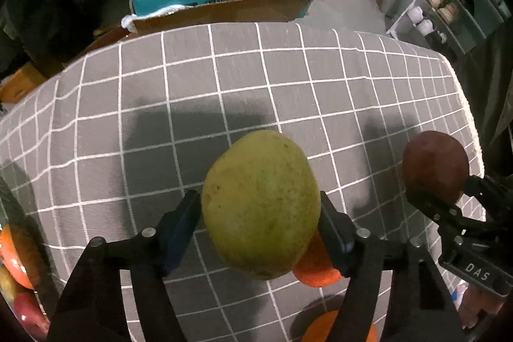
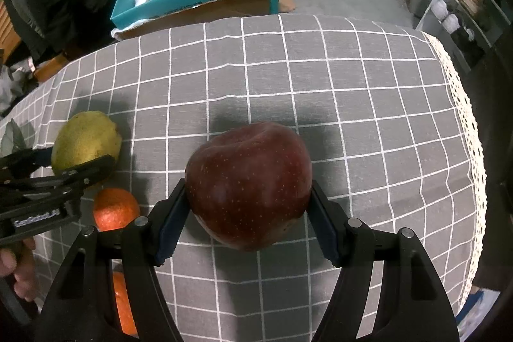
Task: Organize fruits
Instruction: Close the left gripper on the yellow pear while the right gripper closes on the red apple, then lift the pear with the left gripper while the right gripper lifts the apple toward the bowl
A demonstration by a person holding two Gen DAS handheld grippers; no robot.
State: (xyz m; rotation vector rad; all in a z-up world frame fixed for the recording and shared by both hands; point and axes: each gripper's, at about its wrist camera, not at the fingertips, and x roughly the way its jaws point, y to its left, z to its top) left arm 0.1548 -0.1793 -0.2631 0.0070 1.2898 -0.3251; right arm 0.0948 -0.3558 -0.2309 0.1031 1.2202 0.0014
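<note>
Low in the frame's centre, my left tool (image 1: pixel 261 213) is pinching the green pear (image 1: pixel 261 204); my right tool (image 2: pixel 248 207) is gripping the red apple (image 2: pixel 250 185), both lifted off the counter (image 2: pixel 352 101) for sorting.

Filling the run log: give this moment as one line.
left gripper: shut on yellow-green pear | right gripper: shut on dark red apple | grey checked tablecloth: round orange beside pear

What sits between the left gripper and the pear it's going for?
Nothing visible. The pear is already between the left gripper's fingers, both pads against its sides. An orange lies under and behind it on the cloth.
</note>
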